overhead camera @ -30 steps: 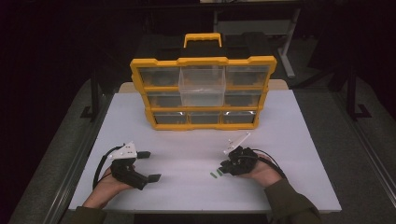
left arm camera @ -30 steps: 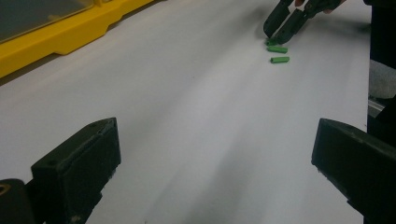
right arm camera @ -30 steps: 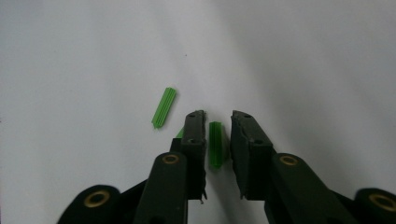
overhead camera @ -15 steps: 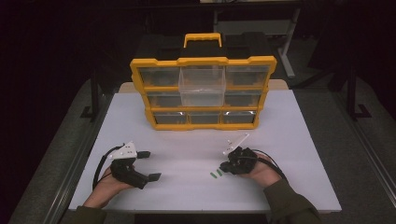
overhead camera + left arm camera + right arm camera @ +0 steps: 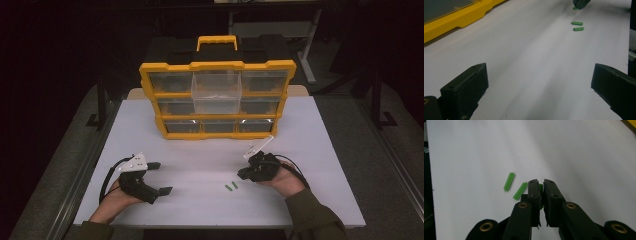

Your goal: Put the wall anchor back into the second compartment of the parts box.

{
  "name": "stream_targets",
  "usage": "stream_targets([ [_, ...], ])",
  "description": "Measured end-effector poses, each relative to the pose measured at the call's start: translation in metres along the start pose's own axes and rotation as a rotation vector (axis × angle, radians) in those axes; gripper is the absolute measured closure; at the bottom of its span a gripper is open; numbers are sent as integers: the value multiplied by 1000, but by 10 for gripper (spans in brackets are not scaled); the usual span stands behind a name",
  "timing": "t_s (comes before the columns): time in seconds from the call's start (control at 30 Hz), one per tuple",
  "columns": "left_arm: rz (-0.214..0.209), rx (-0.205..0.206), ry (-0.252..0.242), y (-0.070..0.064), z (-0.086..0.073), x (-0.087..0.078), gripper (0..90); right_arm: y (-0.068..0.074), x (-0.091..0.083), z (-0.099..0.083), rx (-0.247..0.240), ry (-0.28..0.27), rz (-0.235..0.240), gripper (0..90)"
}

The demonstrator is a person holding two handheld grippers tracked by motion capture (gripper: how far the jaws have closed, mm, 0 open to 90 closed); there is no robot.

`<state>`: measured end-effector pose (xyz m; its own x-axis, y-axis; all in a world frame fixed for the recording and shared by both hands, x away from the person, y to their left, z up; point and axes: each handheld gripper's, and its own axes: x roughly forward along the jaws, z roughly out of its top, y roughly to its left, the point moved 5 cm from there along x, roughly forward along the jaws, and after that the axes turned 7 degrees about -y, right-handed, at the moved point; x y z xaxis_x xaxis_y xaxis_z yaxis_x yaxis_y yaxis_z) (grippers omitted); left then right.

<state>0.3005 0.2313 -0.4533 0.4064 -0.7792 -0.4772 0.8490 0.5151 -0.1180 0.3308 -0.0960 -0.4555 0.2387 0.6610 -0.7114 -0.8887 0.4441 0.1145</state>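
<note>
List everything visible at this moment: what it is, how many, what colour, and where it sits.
Organiser case: one, yellow frame with clear drawers and a yellow handle, upright at the far middle of the table; one upper middle drawer looks pulled out.
Green pegs: two lying loose, small ribbed green sticks, side by side on the table just beside the right claw; a third green bit shows between that claw's jaws.
Table: one, white top, under everything.
Left claw: one, black, jaws wide apart, low over the near left of the table, holding nothing.
Right claw: one, black, jaws nearly together on the green bit, near right of the table.
Hands: two, at the near edge, one holding each claw.
</note>
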Motion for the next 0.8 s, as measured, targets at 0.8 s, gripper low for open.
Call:
stream_targets([
  [0.8,-22,6,-4,-1,1,-1,10,-14,-49,38,20,-18,-9,837],
])
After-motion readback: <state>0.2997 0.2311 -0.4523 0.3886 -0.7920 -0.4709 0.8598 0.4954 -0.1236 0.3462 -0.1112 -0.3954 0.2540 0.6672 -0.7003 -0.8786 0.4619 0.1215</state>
